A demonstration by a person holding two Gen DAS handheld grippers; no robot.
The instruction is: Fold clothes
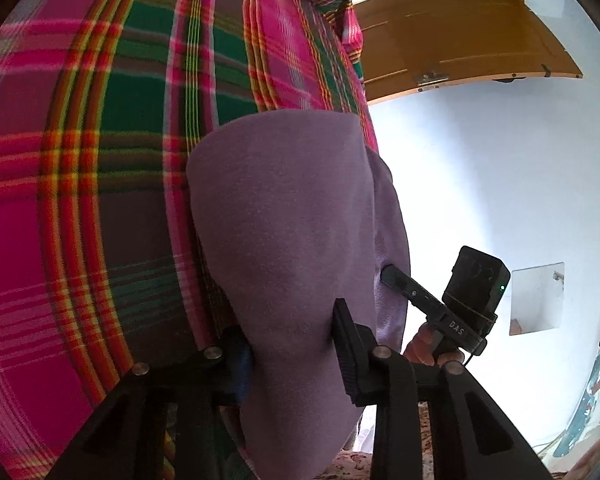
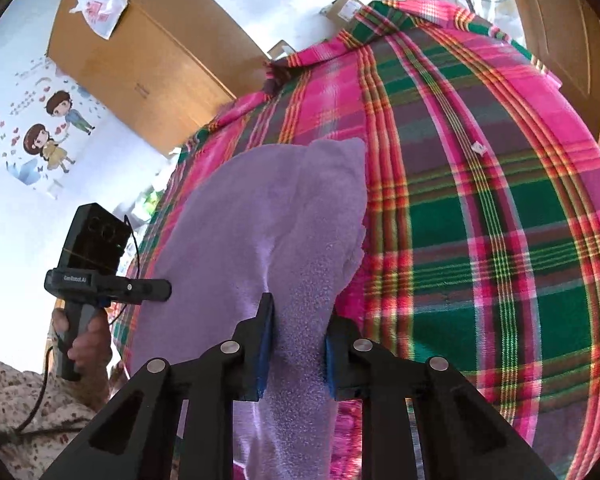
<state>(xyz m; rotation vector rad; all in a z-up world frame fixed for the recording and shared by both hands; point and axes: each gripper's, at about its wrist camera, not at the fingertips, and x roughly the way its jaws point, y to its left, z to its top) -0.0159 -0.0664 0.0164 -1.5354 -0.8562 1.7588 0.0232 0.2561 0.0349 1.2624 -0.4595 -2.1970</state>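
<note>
Both grippers, left [image 1: 296, 344] and right [image 2: 296, 344], have jaws clamped on the purple garment [image 1: 284, 216], mid-fold over the plaid cloth [image 1: 100, 160]; next, lay it flat

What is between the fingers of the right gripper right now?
A bunched stretch of the purple garment sits between the right gripper fingers, clearest in the right wrist view.
</note>
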